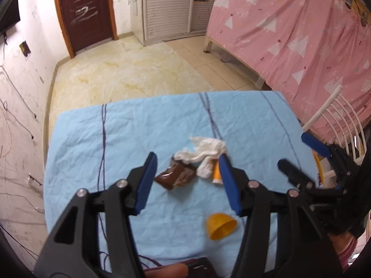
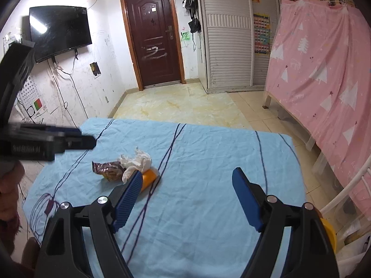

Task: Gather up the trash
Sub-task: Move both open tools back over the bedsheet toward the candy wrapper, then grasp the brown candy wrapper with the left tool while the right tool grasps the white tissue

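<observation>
Left wrist view: the left gripper (image 1: 187,162) hangs spread and empty over the blue cloth (image 1: 92,139); the brown wrapper (image 1: 175,176), white tissue (image 1: 204,155) and orange tube (image 1: 216,173) lie between its fingertips, the yellow cap (image 1: 221,225) nearer.

Right wrist view: the right gripper (image 2: 187,173) is spread and empty, the same trash pile beside its left finger (image 2: 127,199).

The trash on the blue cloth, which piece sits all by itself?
The yellow cap. It lies alone on the cloth, while the brown wrapper, white tissue and orange tube are bunched in one pile.

The right tongs (image 2: 187,185) hang open above the blue cloth (image 2: 208,162), near crumpled tissue (image 2: 136,159) and a brown wrapper (image 2: 107,169).
</observation>
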### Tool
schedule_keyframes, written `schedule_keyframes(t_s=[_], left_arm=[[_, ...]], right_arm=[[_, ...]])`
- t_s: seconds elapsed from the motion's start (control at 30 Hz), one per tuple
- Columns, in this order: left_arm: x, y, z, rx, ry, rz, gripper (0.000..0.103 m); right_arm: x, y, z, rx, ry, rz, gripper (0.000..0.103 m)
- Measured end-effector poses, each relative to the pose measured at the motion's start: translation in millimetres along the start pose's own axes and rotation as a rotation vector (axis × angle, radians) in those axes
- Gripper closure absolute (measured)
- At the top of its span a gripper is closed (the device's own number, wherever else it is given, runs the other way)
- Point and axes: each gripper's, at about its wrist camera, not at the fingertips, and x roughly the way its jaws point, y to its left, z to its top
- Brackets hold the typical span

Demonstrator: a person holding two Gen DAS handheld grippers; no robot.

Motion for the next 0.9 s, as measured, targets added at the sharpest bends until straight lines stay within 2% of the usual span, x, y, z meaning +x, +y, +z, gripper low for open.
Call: schedule_keyframes(t_s=[0.3, 0.57, 0.6, 0.8, 0.9], left_arm=[[36.5, 26.8, -16.2, -0.037, 0.092, -0.021, 0.050], [66.1, 35.9, -20.4, -0.078, 0.169, -0.073, 0.051], [69.7, 36.1, -19.9, -0.088, 0.176, -0.083, 0.052], [76.0, 34.8, -18.3, -0.096, 0.161, -0.083, 0.073], [76.5, 34.7, -16.5, -0.094, 0.145, -0.066, 0.076]], right_arm=[[36.8, 14.0, 24.0, -0.011, 0.045, 0.024, 0.030], [70.3, 21.9, 37.9, -0.010, 0.098, 0.093, 0.030], [72.8, 22.3, 38.5, -0.010, 0.103, 0.099, 0.030], [91.0, 24.2, 38.9, 0.016, 0.147, 0.160, 0.030], [97.4, 26.1, 39.8, 0.015, 0.165, 0.169, 0.030]])
